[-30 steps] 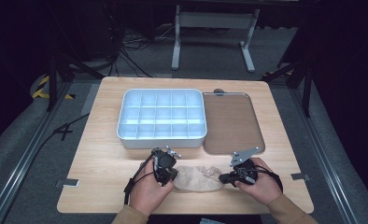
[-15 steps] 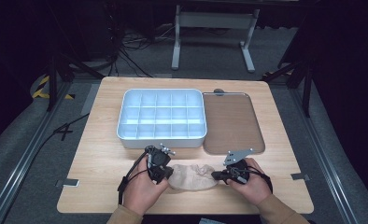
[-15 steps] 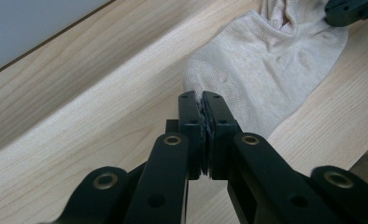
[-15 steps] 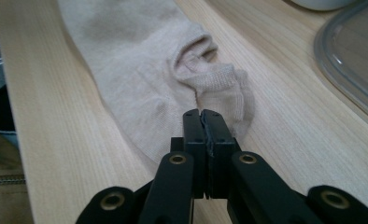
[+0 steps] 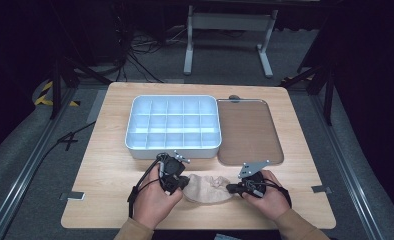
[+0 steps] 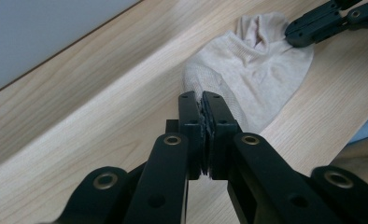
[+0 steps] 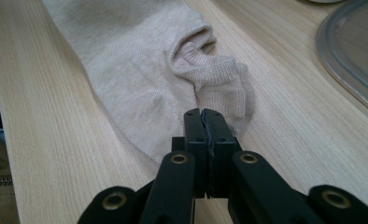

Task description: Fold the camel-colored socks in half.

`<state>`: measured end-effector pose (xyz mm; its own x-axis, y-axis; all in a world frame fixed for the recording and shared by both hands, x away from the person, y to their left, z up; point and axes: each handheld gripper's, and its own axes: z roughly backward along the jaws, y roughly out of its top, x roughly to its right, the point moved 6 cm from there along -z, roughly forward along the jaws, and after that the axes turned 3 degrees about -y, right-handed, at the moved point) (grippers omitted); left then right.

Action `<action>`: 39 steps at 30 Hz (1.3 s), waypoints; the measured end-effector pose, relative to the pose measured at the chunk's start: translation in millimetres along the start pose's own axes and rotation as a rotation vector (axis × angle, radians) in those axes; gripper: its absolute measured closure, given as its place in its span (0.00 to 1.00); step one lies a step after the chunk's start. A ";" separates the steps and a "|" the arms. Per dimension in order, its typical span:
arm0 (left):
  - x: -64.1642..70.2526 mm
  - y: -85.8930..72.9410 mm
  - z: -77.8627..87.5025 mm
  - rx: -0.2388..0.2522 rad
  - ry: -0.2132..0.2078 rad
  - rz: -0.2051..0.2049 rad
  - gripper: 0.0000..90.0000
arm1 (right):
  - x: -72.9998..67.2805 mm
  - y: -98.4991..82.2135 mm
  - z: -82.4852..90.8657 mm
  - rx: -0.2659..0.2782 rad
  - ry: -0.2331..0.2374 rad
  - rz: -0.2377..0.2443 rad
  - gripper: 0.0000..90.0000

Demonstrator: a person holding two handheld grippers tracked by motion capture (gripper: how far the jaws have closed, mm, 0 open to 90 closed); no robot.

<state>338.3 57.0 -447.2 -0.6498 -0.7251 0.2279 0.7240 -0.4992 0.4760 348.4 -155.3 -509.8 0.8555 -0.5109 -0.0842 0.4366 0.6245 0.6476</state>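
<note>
At the lower centre of the high view, on a pale wooden surface (image 5: pixel 105 175), a person works a beige knitted ankle sock (image 5: pixel 208 189) with a black two-jaw gripper in each hand. At lower left of that pair, the left gripper (image 5: pixel 184 183) is clenched on one end of the sock; its own view shows the jaws pressed together with a fold of fabric pinched between them (image 6: pixel 204 108). The sock lies flat and slightly rumpled between the two hands, near the front edge of the surface and just below a white plastic organiser tray with a grid of empty compartments (image 5: pixel 173 148). To the right, the right gripper (image 5: pixel 231 188) is likewise clamped on the opposite end, its jaws closed on the fabric beside the puckered opening (image 7: pixel 205 122). A brown rectangular lid with a clear rim (image 5: pixel 248 131) rests beside the tray, at centre right of the frame.

The step in hand appears to be spreading or straightening the sock while both ends are held. The next move likely calls for folding or lifting it, keeping both grips firm so the thin knit does not slip, before carrying it toward a compartment.
</note>
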 end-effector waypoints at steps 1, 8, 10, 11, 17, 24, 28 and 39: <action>2.0 1.6 0.3 -0.002 -0.007 -0.001 0.97 | -0.1 -0.2 0.1 0.000 0.000 0.000 1.00; 12.5 14.6 1.3 0.016 -0.024 -0.028 0.97 | 0.6 -0.8 -0.5 0.010 0.010 0.008 1.00; 14.1 17.7 0.1 0.024 -0.030 -0.038 0.97 | 0.8 -1.3 -0.6 0.014 0.015 0.005 1.00; 14.7 18.8 0.0 0.020 -0.031 -0.040 0.97 | 0.9 -1.5 -0.6 0.016 0.018 0.006 1.00; 19.7 24.6 -2.0 0.022 -0.041 -0.054 0.97 | 0.9 -2.3 -0.5 0.026 0.015 0.017 1.00; 29.1 33.4 -5.6 0.023 -0.057 -0.093 0.97 | 0.0 -3.5 -0.6 0.039 0.010 0.020 1.00; 33.5 37.6 -7.9 0.022 -0.064 -0.100 0.97 | 0.1 -4.6 -0.6 0.053 0.010 0.015 1.00; 44.1 47.1 -20.1 0.004 -0.073 -0.142 0.97 | -0.9 -5.8 -0.5 0.067 -0.001 0.019 1.00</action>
<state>348.4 -8.0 -431.8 -0.7609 -0.6107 0.2191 0.6226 -0.5925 0.5112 345.3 -158.1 -513.9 0.8631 -0.5001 -0.0703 0.4006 0.5931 0.6985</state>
